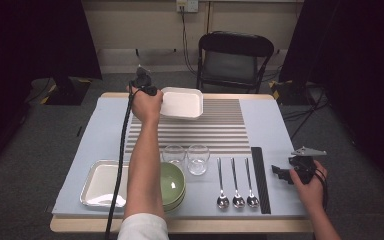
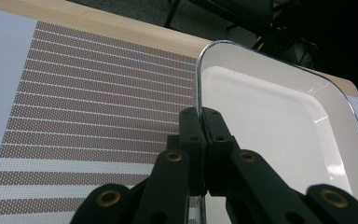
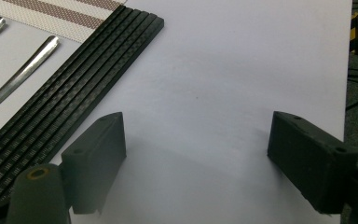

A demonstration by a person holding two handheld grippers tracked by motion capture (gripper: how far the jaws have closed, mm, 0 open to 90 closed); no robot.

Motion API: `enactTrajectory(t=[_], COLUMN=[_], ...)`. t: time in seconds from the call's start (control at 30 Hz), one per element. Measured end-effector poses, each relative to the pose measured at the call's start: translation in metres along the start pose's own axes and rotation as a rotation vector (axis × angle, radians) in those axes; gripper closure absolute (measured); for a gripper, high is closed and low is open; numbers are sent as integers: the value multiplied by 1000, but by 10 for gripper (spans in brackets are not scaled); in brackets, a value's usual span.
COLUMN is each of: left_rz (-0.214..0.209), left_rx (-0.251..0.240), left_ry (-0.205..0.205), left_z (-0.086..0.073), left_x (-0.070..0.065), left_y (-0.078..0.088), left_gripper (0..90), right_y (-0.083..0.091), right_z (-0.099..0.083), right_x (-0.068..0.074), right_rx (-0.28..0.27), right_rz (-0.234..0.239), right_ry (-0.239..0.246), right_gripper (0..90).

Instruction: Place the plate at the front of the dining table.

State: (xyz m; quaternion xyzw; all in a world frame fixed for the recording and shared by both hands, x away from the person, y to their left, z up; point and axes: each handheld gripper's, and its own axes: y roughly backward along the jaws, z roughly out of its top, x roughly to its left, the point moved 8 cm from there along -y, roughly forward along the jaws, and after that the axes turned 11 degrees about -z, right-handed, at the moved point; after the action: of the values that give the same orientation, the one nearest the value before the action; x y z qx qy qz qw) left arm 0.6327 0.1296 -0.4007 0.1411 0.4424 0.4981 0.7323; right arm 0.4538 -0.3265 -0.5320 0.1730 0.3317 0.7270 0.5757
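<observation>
Two clear glasses (image 1: 186,158), a green bowl (image 1: 172,181), another steel tray (image 1: 100,182), three spoons (image 1: 236,184) and a black ribbed strip (image 1: 260,179) lie nearer the person. The left gripper (image 1: 156,93) clamps the rim of the white, steel-edged rectangular tray (image 1: 181,103) over the striped mat (image 1: 215,127), long axis crosswise. The right gripper (image 1: 278,173) stands apart.

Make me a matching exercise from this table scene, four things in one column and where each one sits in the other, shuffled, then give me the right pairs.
Things:
1. white square tray with a metal rim
2. green ceramic bowl
3. three metal spoons
4. right tool

Places or states:
A. jaws wide apart over the bare pale blue mat
B. side by side, just left of the black ribbed strip
C. clamped at its rim by the left tool above the striped placemat
D. in front of the two clear glasses

Pairs: 1-C, 2-D, 3-B, 4-A
</observation>
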Motion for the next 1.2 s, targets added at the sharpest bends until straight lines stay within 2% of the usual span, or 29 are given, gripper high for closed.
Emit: enactTrajectory(t=[1.2], left_rz=[28], left_rx=[3], left_ry=[28], left_z=[-4], left_x=[3], left_y=[-19], left_gripper=[888], right_y=[0], right_z=[0], right_x=[0], right_rx=[-2], right_rz=[-1], right_ry=[3], right_gripper=[181])
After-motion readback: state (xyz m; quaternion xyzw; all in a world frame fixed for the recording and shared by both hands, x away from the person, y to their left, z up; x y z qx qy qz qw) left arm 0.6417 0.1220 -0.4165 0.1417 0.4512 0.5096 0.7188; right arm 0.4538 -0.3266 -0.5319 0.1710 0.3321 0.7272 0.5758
